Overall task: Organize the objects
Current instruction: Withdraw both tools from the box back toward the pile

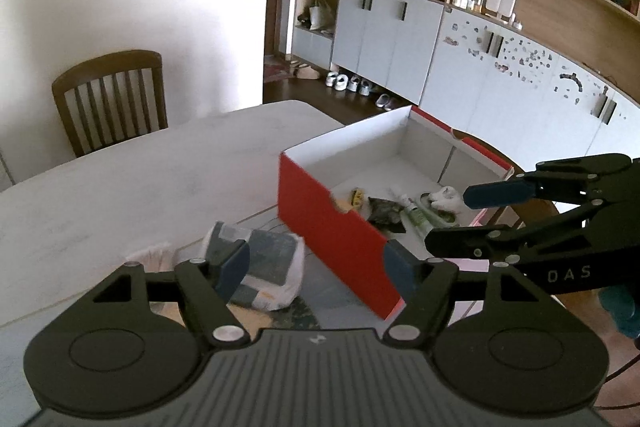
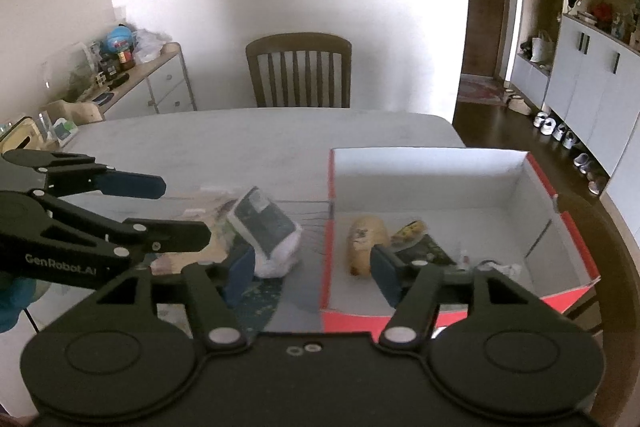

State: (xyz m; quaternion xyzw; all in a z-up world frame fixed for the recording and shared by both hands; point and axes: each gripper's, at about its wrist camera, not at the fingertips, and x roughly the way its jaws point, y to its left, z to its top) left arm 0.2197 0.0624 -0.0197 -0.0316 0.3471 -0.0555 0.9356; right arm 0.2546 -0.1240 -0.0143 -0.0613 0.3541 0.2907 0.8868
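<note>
Plainly, the coming move turns on the bagged device (image 1: 262,261), the one task item not yet in the red box (image 1: 340,239): it lies on the bench (image 1: 120,179) just outside the box's left wall, tilted up with its screen facing the cameras and its long side running roughly away from them. From the left tool (image 1: 316,269) it sits ahead and to the left, close behind the left finger; from the right tool (image 2: 314,271) it likewise lies ahead and left, with the box wall between it and most of that tool's span. By my judgement the left tool is the nearer and has the freer line to it. Both tools stand wide open and hold nothing. Each hovers above the bench, pitched downward, the right one reaching over the near edge of the box and the left one beside the box's near corner. Inside the box lie several small things, among them a tan oblong item (image 2: 366,239), a dark packet (image 1: 384,213) and a green tube (image 1: 418,217).
</note>
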